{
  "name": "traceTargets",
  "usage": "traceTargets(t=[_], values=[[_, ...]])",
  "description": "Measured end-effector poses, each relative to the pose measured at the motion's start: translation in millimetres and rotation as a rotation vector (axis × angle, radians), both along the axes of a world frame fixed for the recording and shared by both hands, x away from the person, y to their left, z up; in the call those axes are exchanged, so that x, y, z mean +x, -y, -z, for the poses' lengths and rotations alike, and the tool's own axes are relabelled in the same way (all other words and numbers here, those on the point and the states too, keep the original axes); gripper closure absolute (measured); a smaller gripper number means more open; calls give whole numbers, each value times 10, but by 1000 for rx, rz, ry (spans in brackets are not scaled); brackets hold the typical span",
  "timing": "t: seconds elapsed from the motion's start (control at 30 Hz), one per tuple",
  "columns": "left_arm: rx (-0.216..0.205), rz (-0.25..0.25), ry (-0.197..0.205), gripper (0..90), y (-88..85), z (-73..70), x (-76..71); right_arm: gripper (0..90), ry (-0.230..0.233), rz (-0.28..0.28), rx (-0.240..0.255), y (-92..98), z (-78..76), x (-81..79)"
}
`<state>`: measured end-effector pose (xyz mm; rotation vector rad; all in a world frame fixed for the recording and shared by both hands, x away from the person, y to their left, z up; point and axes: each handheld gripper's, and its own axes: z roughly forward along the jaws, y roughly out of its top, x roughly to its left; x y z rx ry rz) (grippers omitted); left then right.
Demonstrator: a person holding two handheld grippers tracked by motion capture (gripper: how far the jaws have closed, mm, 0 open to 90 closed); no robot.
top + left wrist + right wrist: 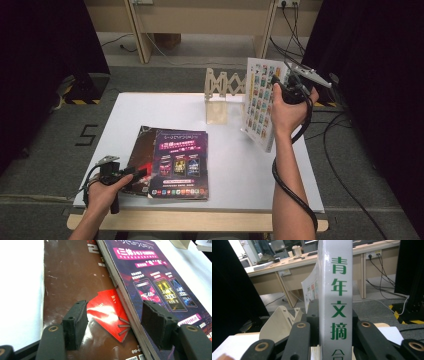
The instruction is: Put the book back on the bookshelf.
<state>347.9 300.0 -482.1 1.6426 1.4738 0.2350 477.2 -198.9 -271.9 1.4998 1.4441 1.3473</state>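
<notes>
A: What lies left of the wooden rack (223,95)?

B: Toward the person's side, left of the rack, two magazines overlap on the white table (240,165): a purple magazine (179,165) partly covering a brown magazine (141,150). The left gripper (131,172) rests at their near edge, jaws spread, grasping nothing; probably lined up on the next one.

A: And right of the rack?

B: The right gripper (281,90) holds a white magazine (260,102) upright in the air, jaws clenched on its spine, likely for slotting into the rack. The right gripper view shows green spine lettering; the high view shows its pictured cover
</notes>
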Motion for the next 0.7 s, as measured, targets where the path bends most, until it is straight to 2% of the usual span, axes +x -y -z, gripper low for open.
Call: traceTargets(t=[0.3,0.7], values=[[1,7,5,370,6,0,5,742,-9,10,-3,26,35,41],[-3,-1,2,371,-14,8,1,742,9,7,-19,-31,1,159]])
